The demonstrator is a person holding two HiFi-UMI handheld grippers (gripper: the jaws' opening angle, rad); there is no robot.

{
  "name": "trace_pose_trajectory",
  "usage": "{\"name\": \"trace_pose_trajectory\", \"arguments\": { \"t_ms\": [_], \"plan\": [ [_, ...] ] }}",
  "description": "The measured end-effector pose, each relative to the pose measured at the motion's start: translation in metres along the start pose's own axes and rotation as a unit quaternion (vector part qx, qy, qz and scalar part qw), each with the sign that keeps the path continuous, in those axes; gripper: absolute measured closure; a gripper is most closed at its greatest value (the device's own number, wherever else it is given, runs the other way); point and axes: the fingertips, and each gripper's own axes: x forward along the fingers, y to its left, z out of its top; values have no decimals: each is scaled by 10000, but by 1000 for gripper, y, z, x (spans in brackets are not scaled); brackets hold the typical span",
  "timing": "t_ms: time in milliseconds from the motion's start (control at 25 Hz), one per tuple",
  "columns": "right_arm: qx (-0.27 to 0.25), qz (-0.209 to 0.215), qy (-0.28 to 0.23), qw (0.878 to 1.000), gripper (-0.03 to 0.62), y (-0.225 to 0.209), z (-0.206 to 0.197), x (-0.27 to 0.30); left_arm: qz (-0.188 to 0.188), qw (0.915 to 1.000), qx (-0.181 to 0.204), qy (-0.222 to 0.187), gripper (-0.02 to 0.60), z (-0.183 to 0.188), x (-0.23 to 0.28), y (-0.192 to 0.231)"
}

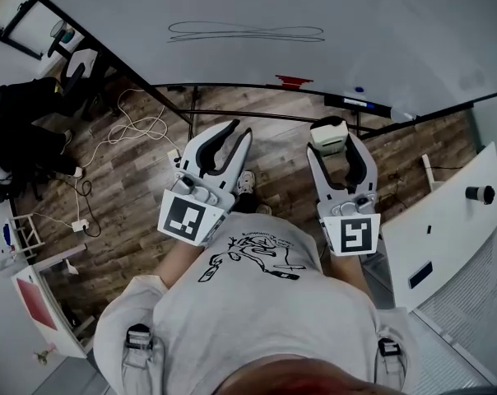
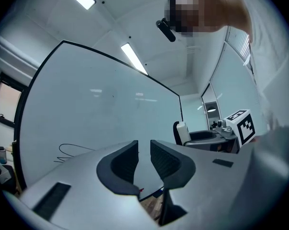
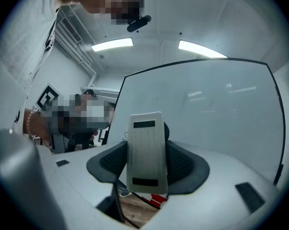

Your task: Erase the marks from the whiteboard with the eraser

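The right gripper (image 1: 339, 138) is clamped on a white, ribbed, rectangular plastic eraser (image 3: 145, 147), which stands upright between its dark jaws, apart from the large white whiteboard (image 1: 355, 15) ahead. Thin black looping scribbles (image 1: 245, 31) lie on the board, ahead and to the left of this claw. The left gripper (image 2: 144, 159) carries nothing, its jaws a narrow gap apart.
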Motion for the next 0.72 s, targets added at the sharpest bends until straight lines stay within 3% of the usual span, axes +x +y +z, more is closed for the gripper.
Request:
{"name": "trace_pose_trajectory", "arguments": {
  "t_ms": [200, 360, 560, 720],
  "plan": [
    [-646, -234, 120, 9976, 337, -15, -3, 43, -110, 9999, -85, -64, 502, -2, 18, 36],
    [-1452, -632, 494, 9862, 337, -40, -11, 73, -147, 9999, -26, -20, 510, -6, 28, 63],
    [-2886, -988, 903, 9481, 338, -72, -19, 112, -282, 9996, -81, 18, 535, -14, 39, 90],
    [-3664, -1039, 1046, 9187, 338, -93, -25, 143, -355, 9993, -119, -15, 538, -16, 46, 105]
  ]
}}
